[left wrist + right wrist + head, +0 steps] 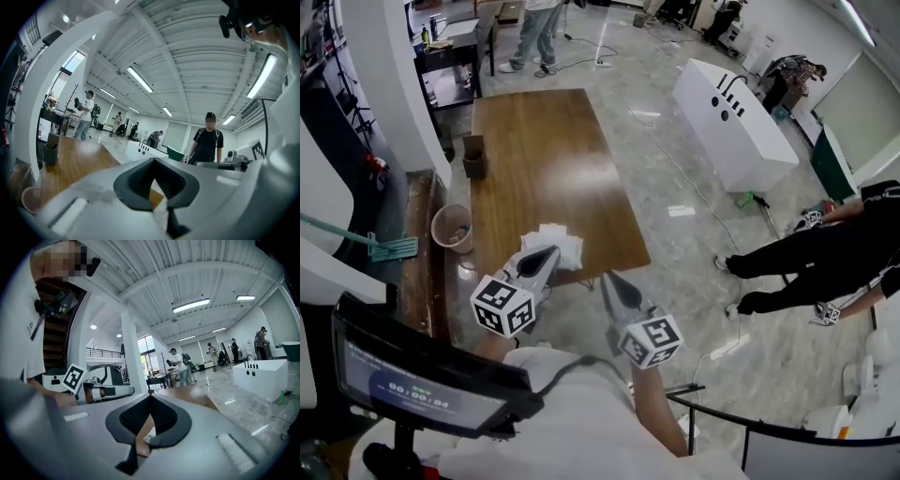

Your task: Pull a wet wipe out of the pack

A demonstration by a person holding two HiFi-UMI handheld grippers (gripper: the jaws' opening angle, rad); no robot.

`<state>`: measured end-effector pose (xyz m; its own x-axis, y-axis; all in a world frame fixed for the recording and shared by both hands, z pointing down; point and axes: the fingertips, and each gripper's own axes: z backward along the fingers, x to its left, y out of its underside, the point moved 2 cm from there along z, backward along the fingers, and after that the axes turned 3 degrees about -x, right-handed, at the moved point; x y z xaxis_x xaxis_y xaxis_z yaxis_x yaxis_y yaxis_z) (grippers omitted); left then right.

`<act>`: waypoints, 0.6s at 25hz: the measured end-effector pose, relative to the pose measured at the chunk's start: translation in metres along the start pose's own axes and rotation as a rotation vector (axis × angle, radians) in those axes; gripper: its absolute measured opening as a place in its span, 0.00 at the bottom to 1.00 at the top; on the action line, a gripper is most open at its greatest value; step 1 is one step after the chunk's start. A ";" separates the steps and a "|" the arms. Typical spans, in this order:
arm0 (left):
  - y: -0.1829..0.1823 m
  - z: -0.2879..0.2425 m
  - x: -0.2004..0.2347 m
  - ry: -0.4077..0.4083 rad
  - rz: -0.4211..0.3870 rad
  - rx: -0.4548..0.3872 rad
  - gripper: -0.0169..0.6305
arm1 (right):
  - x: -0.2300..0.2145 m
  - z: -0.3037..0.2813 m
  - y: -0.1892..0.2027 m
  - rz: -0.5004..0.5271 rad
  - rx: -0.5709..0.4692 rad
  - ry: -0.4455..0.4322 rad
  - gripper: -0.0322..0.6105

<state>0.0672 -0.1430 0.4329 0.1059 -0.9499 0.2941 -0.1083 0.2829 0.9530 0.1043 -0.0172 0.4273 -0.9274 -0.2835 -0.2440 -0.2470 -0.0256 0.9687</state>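
You're at the approach, with no wipe pulled yet. The white wipe pack (560, 242) lies at the worktop's (544, 150) near edge. Your left tongs (546, 255) hover just nearside of the pack and your right tongs (609, 278) right of it, both clenched on nothing. Next, probably, you pin the pack with one and open the other over its top sheet.

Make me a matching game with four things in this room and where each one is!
Things:
1. white wipe pack
2. brown box
3. round bin
4. white counter

Places:
A. on the floor, right of the table
B. at the table's near edge
C. at the table's left edge
D. on the floor, left of the table

Pairs: 1-B, 2-C, 3-D, 4-A
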 end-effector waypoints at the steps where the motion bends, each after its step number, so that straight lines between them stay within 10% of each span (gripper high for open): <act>1: -0.003 0.001 0.008 -0.009 -0.005 -0.002 0.03 | 0.000 -0.008 -0.001 -0.001 0.000 -0.007 0.06; 15: 0.001 -0.003 0.087 -0.085 0.040 0.032 0.03 | 0.000 -0.089 0.013 0.026 0.081 -0.079 0.06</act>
<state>0.0797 -0.2250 0.4595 0.0171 -0.9462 0.3231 -0.1424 0.3176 0.9375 0.1257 -0.1033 0.4439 -0.9524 -0.2066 -0.2243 -0.2411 0.0593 0.9687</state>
